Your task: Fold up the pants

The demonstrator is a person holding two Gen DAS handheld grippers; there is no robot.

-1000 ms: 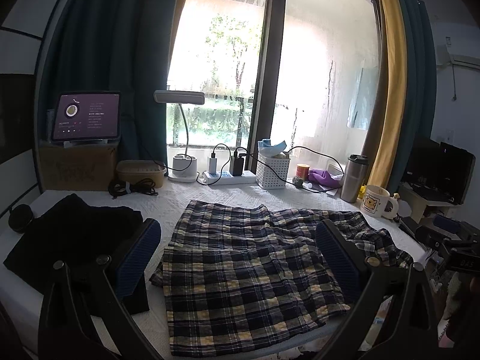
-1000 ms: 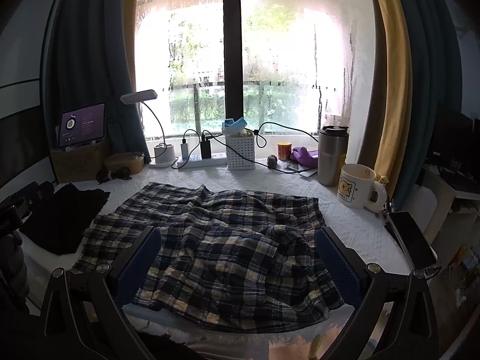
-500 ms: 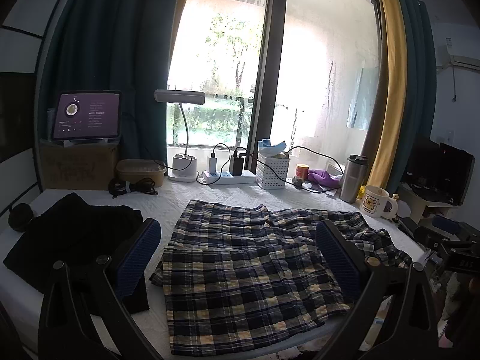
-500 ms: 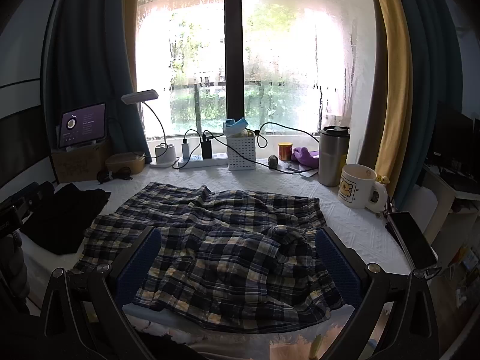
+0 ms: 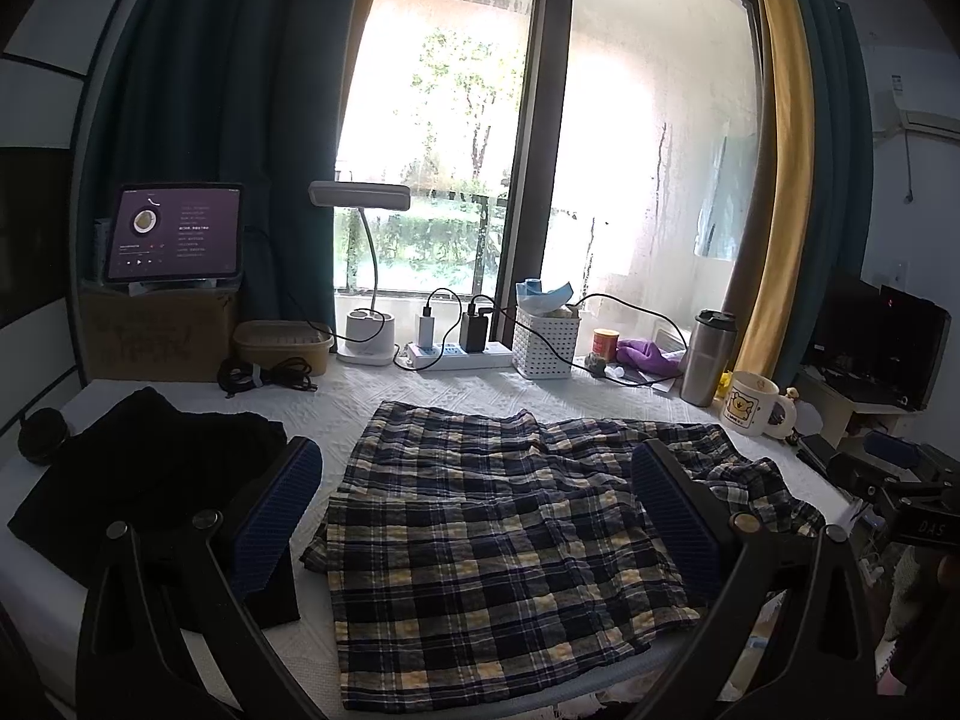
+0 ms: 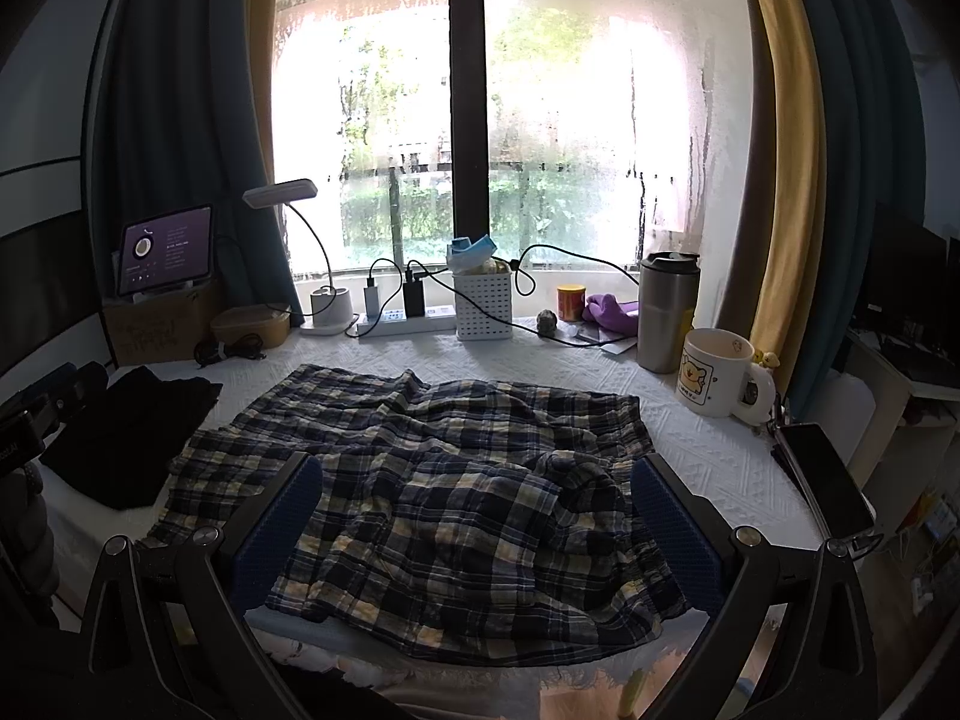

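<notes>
My left gripper [image 5: 477, 516] hangs above the near edge of the desk [image 5: 456, 387] with its fingers spread wide and nothing between them. The plaid pants [image 5: 510, 534] lie spread on the white textured cover right below and ahead of it, filling the gap between my two blue finger pads [image 5: 276, 516]. Their near hem reaches the front edge of the desk, and the right side is rumpled into a low heap. A black garment [image 5: 138, 480] lies flat to the left of the pants, partly behind my left finger.

My right gripper [image 6: 477, 519] is also wide open and empty, held over the near, bunched part of the same plaid pants [image 6: 456, 498]. From here the cloth runs from the near edge back toward the middle of the desk, with a raised fold just inside my right finger.

As for writing: a tablet [image 5: 174, 232] propped on a cardboard box [image 5: 159, 333] shows a music-player screen with lines of text too small to read. The box has scrawled marks I cannot make out. The white mug [image 6: 717, 372] at the right carries a cartoon bear picture, beside a steel tumbler [image 6: 667, 312]. In the left wrist view, the other gripper's body at the right edge bears the letters "DAS" [image 5: 927, 526].
</notes>
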